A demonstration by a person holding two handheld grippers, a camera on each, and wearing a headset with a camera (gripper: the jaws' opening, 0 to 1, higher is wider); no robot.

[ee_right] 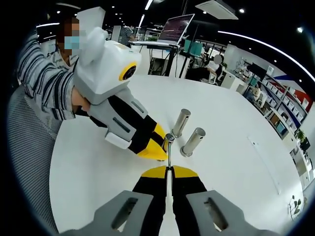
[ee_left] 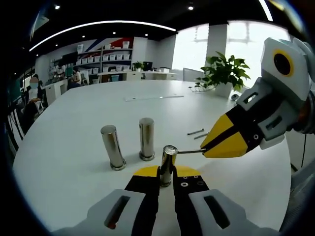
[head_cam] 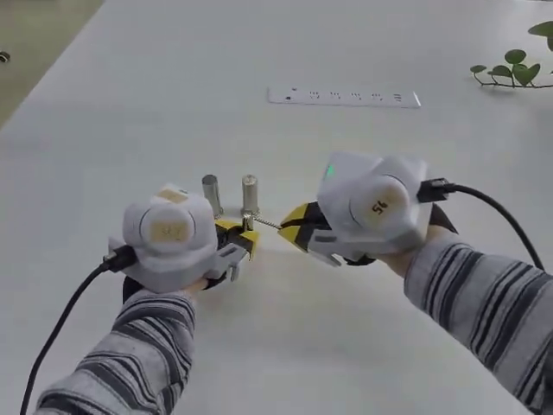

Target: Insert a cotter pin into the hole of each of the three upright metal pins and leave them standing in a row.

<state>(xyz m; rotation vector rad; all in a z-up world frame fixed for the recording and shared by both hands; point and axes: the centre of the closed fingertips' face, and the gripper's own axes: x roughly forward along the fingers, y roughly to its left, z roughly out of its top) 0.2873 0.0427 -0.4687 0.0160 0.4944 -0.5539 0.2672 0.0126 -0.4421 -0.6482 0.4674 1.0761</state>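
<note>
Three short metal pins are on the white table (head_cam: 285, 337). Two stand free, one (head_cam: 210, 194) (ee_left: 113, 146) (ee_right: 181, 123) beside the other (head_cam: 250, 194) (ee_left: 146, 138) (ee_right: 193, 141). The third pin (ee_left: 168, 163) (head_cam: 248, 223) (ee_right: 169, 137) is upright, and my left gripper (ee_left: 167, 176) (head_cam: 238, 243) (ee_right: 156, 147) is shut on it. My right gripper (ee_right: 169, 172) (head_cam: 290, 232) (ee_left: 209, 147) is shut on a thin cotter pin (ee_right: 169, 153) (ee_left: 189, 151) (head_cam: 268, 224). The cotter pin's tip meets the top of the held pin from the right. How far it sits in the hole I cannot tell.
Two loose cotter pins (ee_left: 197, 133) lie on the table past the right gripper. A white power strip (head_cam: 344, 97) lies further back, with a potted plant (head_cam: 518, 69) (ee_left: 221, 73) at the far right edge. A seated person (ee_right: 54, 73) is at the table.
</note>
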